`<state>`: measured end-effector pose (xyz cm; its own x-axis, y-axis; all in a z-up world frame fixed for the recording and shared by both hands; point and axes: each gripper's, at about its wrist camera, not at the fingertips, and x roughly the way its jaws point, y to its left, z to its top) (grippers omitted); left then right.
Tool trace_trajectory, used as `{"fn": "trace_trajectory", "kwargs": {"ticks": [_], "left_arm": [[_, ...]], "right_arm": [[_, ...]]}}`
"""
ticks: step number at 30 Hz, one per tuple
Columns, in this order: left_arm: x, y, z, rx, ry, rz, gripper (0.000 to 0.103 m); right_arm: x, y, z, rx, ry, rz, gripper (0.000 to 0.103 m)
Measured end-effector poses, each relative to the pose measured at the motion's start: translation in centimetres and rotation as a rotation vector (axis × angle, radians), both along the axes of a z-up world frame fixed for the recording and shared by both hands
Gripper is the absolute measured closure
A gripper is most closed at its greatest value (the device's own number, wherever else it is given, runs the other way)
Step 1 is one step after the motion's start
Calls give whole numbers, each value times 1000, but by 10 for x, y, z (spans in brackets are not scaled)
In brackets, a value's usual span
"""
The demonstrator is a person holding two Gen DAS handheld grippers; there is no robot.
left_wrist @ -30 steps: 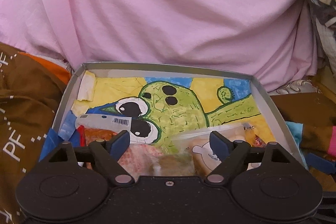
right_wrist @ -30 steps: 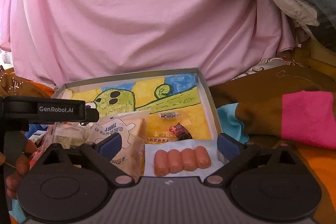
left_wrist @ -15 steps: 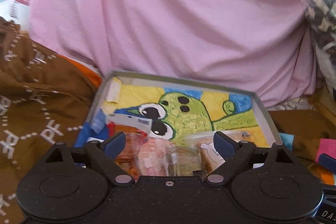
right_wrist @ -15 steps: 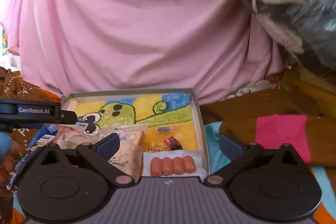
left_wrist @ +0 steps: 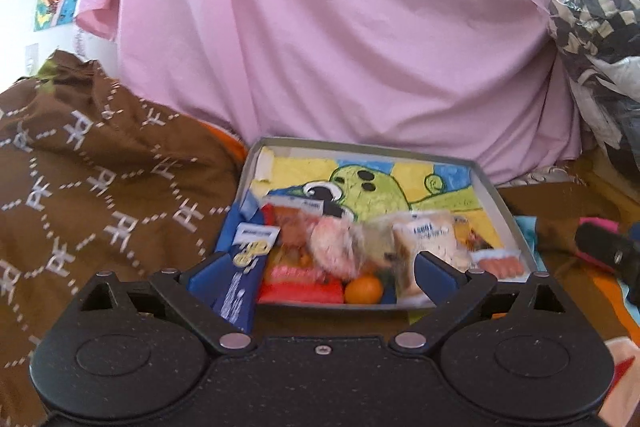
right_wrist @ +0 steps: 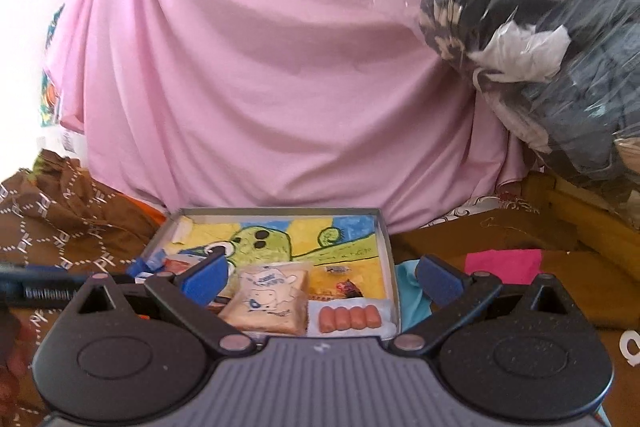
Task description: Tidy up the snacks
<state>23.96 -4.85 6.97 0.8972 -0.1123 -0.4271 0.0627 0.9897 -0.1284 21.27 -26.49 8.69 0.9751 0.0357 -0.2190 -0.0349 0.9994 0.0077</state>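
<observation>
A shallow grey box (left_wrist: 495,199) with a green cartoon drawing on its floor lies on the bedding. Along its near side sit a blue packet (left_wrist: 245,267), a red packet (left_wrist: 301,287), an orange (left_wrist: 364,289), a bagged toast (left_wrist: 428,241) and a pack of small sausages (left_wrist: 500,265). My left gripper (left_wrist: 322,277) hangs open in front of the box, holding nothing. In the right wrist view the same box (right_wrist: 280,211) shows the toast bag (right_wrist: 272,297) and sausages (right_wrist: 350,318). My right gripper (right_wrist: 322,279) is open and empty, back from the box's near edge.
A pink sheet (left_wrist: 340,47) drapes behind the box. Brown patterned fabric (left_wrist: 92,187) lies left, a pink cloth (right_wrist: 504,263) right. A plastic-wrapped bundle of clothes (right_wrist: 540,39) looms at the upper right. The left gripper's body (right_wrist: 40,287) shows at the left edge.
Both grippers have drawn back and risen from the box, which now looks smaller and farther. The snacks stay in the box; both jaws stayed open.
</observation>
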Motion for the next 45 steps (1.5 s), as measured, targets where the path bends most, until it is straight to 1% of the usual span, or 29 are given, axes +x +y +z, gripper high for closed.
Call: {"fn": "trace_trajectory", "kwargs": {"ticks": [4,10,13,21,25,28,32,36,40,45], "left_arm": [[-22,7,2,-8,-4,24,5],[-52,15,9,-45,-10,63,5],[-69,17,10,-63,-8,63,5],[-114,26,13,-54,-31,90,6],[-131,31,13,-60,-30,119,5],[-142,33,13,-75,-20,117,5],[-155,31,13,-51,-32,114,5],[-166,28,11,-26,-39,120,5],[-175,27,7,-25,-37,122,5],[-186,24,-2,-33,-33,124,5]], "right_arm": [[-20,7,7,-14,-26,3,0],[-52,16,12,-23,-43,2,0],[-66,18,15,-18,-51,2,0],[-102,19,16,-11,-58,-12,0],[-119,19,11,-4,-56,-20,0],[-132,21,6,-2,-55,-23,0],[-147,22,-2,-6,-53,-18,0],[-159,18,-11,16,-41,-36,0],[-168,14,-21,38,-24,-45,0],[-176,15,-29,41,-10,-37,0]]}}
